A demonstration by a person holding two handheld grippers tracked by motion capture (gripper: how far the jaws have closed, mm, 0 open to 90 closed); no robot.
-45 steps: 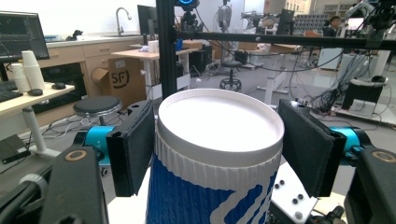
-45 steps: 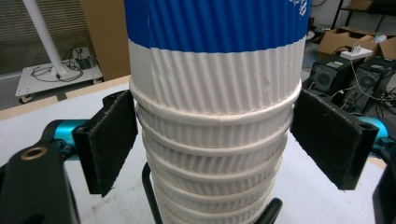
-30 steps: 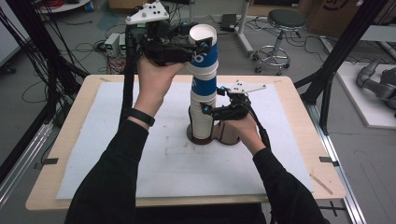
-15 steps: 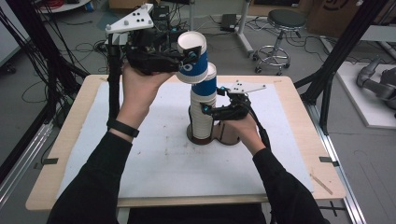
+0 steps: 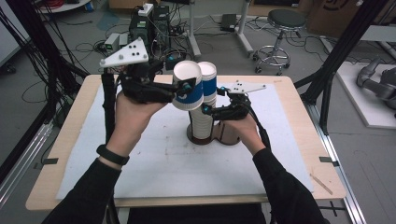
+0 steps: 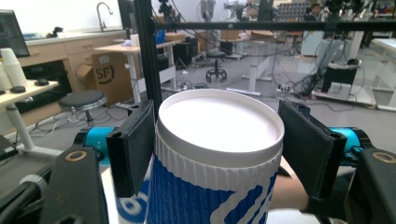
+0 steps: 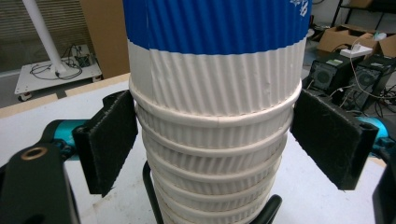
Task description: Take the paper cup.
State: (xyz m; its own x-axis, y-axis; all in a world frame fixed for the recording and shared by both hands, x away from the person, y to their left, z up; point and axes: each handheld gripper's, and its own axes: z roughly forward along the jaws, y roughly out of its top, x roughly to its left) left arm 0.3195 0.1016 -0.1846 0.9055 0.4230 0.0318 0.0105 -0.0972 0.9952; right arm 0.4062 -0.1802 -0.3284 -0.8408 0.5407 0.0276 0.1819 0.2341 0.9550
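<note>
A stack of ribbed paper cups [image 5: 201, 125] stands on a dark round holder [image 5: 227, 136] in the middle of the table. Its top cup [image 5: 209, 83] has a blue band. My right gripper [image 5: 206, 112] is shut on the stack partway up. In the right gripper view both pads [image 7: 112, 140] press against the white cup rims [image 7: 215, 121]. My left gripper [image 5: 186, 97] is shut on a single blue and white cup [image 5: 187, 74], held tilted in the air just left of the stack's top. The left gripper view looks into that cup's white inside [image 6: 219, 119] between its jaws.
A white mat [image 5: 168, 168] covers the wooden table [image 5: 70, 135]. Black frame posts [image 5: 336, 60] stand at the right and left of the table. A stool [image 5: 280, 32] and cables lie on the floor beyond the far edge.
My left gripper has carried its cup off the top of the stack, leftward and lower, and the cup now tilts toward the camera. The right hand has stayed on the stack.
</note>
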